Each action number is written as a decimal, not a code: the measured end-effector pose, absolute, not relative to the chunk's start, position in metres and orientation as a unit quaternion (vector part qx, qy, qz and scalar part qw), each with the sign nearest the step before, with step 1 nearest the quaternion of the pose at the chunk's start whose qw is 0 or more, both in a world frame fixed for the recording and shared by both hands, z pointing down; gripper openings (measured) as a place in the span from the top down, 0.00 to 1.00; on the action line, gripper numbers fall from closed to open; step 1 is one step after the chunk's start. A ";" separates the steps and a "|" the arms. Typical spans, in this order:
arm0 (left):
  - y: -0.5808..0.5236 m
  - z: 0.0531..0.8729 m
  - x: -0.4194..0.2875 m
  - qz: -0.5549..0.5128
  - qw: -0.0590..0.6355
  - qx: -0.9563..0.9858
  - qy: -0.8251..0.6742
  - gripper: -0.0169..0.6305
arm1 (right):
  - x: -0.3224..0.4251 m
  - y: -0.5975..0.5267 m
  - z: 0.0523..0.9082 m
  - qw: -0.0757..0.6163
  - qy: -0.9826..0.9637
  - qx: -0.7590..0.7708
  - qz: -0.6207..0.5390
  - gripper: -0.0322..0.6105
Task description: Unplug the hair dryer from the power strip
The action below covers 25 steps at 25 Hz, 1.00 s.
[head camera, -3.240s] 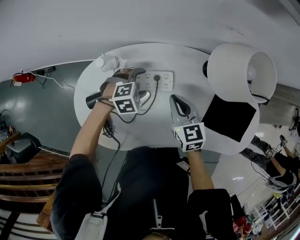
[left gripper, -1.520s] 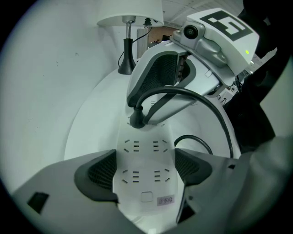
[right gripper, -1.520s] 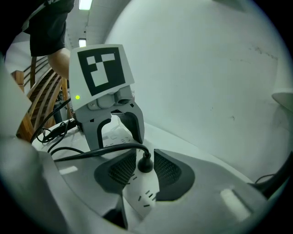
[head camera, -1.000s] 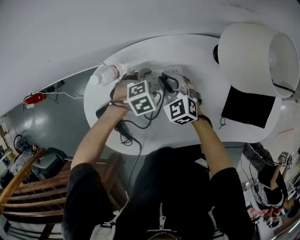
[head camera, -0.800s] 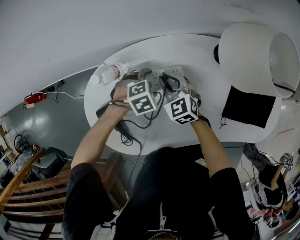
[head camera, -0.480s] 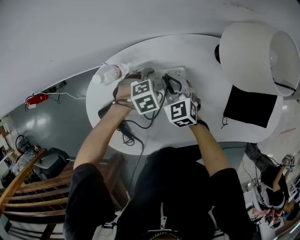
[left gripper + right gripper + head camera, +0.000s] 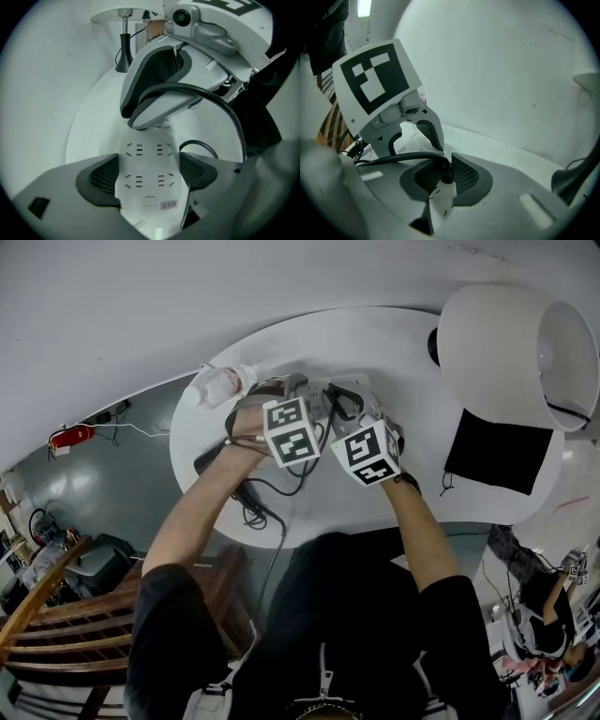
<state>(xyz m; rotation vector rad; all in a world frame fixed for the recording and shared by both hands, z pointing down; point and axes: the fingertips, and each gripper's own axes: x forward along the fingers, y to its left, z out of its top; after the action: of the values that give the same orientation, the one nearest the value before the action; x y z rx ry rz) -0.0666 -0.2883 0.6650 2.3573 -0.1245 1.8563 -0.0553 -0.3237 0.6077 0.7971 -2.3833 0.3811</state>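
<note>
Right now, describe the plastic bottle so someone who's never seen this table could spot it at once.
Find the round white table beside the big white lampshade. On the table's edge farthest from that shade, a bottle lies on its side. It is the only clear plastic container there; its neighbours are a flat white power strip and black cords.

1. Spotted a round white table point(image 7: 309, 334) pushed up against a pale wall.
2. Noticed a lamp point(image 7: 497, 343) with a big white shade at the table's right end, black base peeking out behind the shade.
3. Saw a black square sheet point(image 7: 497, 456) lying flat just under that shade, near the table's right edge.
4. Caught a clear plastic bottle point(image 7: 217, 383) lying on its side at the far left rim.
5. Clocked a small red thing point(image 7: 70, 436) with a wire on the grey floor, off to the left. Couldn't tell what it was.
6. Also saw some wooden furniture point(image 7: 56, 615) down in the bottom left corner.
</note>
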 end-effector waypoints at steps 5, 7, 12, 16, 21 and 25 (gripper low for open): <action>-0.288 0.666 -0.066 0.624 0.073 0.777 -0.039 0.38 | -0.054 -0.319 0.608 0.310 -0.892 0.308 0.114 0.87; -0.288 0.667 -0.065 0.626 0.072 0.775 -0.035 0.38 | -0.053 -0.316 0.607 0.312 -0.892 0.310 0.102 0.87; -0.287 0.668 -0.065 0.627 0.066 0.776 -0.029 0.38 | -0.052 -0.315 0.605 0.307 -0.897 0.304 0.094 0.88; -0.287 0.668 -0.065 0.623 0.066 0.779 -0.032 0.38 | -0.051 -0.322 0.604 0.290 -0.897 0.308 0.131 0.88; -0.287 0.666 -0.066 0.604 0.066 0.793 -0.036 0.37 | -0.053 -0.322 0.604 0.292 -0.898 0.301 0.130 0.88; -0.286 0.666 -0.067 0.603 0.065 0.794 -0.038 0.37 | -0.053 -0.320 0.605 0.298 -0.898 0.298 0.128 0.88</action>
<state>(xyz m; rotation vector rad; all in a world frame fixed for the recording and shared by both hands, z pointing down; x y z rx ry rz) -0.0668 -0.2863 0.6662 2.3972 -0.1141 1.8181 -0.0531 -0.3203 0.6050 0.7920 -2.3847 0.3403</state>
